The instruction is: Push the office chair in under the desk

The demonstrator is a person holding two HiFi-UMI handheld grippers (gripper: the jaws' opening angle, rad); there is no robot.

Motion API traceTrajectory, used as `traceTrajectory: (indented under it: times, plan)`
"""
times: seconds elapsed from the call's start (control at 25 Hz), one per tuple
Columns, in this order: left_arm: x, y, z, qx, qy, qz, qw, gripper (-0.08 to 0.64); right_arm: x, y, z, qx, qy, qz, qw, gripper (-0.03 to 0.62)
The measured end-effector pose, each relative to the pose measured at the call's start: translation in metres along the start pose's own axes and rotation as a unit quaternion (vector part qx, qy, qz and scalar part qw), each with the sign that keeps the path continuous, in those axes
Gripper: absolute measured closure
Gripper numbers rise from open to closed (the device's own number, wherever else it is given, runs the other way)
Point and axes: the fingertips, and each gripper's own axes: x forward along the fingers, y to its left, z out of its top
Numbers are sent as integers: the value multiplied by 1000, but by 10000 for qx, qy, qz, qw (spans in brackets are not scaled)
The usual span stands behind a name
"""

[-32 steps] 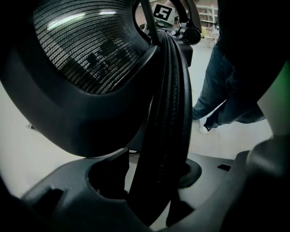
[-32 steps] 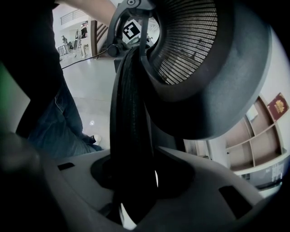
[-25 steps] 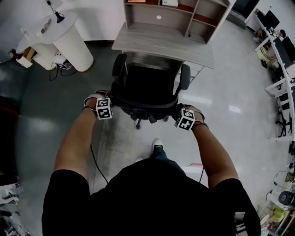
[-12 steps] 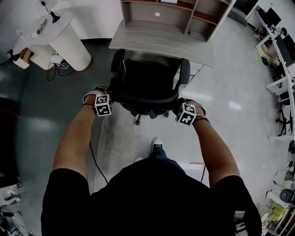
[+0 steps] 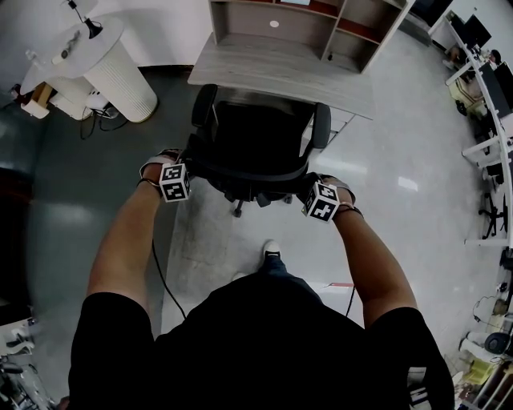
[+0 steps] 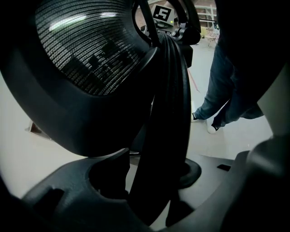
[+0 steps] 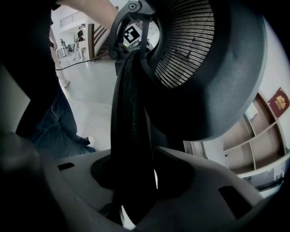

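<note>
A black office chair (image 5: 255,138) with a mesh backrest stands at the wooden desk (image 5: 276,76), its seat front under the desk's edge. In the head view my left gripper (image 5: 189,166) sits at the left end of the backrest's top rim and my right gripper (image 5: 305,189) at the right end. The left gripper view shows the black rim (image 6: 167,113) running between the jaws of the left gripper (image 6: 154,181). In the right gripper view the rim (image 7: 131,113) is likewise clamped in the right gripper (image 7: 136,181). Both are shut on the rim.
A hutch with open shelves (image 5: 304,24) stands on the desk. A white ribbed round stand (image 5: 120,68) with cables at its foot is at the far left. Desks with monitors (image 5: 489,80) line the right side. My foot (image 5: 272,250) is just behind the chair.
The chair has rolled a little toward the desk, its seat further under the edge. Both grippers went forward with the backrest, still holding it.
</note>
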Motion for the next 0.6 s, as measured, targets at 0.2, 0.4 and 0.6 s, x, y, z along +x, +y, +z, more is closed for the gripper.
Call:
traceTrajectory:
  times: [0.2,0.4,0.6]
  plan:
    - [-4,2,4,66,-18,61,10000,328,0,1,0,-9,-24,5,10000,439]
    - [1,2,-1,75,24,60,10000,330,0,0,0,-28,-42,7,10000,440]
    - [5,-3,-3,111,123,-46,9999,335,1,2,-2,-39,-25,18,10000,440]
